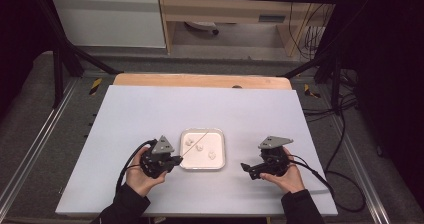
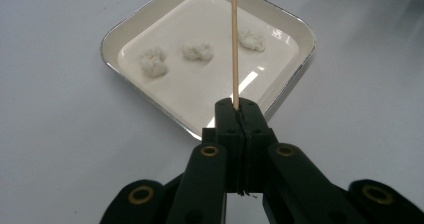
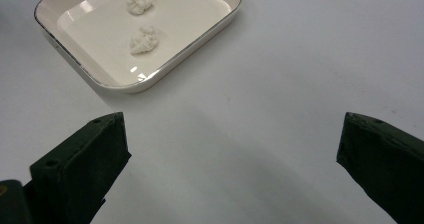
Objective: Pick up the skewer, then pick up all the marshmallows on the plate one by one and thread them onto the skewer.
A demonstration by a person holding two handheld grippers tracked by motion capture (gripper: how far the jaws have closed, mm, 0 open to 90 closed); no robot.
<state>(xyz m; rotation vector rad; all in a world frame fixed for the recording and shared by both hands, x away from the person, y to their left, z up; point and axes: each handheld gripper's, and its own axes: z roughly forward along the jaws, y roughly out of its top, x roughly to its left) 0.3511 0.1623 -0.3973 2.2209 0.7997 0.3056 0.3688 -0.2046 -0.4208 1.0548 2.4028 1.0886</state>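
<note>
A square white tray (image 1: 220, 149) (image 2: 130, 26) (image 3: 205, 31) lies mid-table with three small white lumps (image 1: 200, 147) (image 2: 197, 50) (image 3: 144, 39) in it. My left gripper (image 1: 175, 160) (image 2: 239, 106) sits just left of the tray, shut on a thin wooden skewer (image 1: 192, 143) (image 2: 234, 44) that slants up over the tray. To the tray's right, my right gripper (image 1: 247, 168) (image 3: 230, 149) rests low over the bare white tabletop, open wide with nothing between its jaws.
The white board (image 1: 150, 109) covers a wooden table whose far edge (image 1: 200, 80) shows behind it. Black frame bars and cables (image 1: 330, 159) run along both sides. A person's hands and dark sleeves come in from the bottom edge.
</note>
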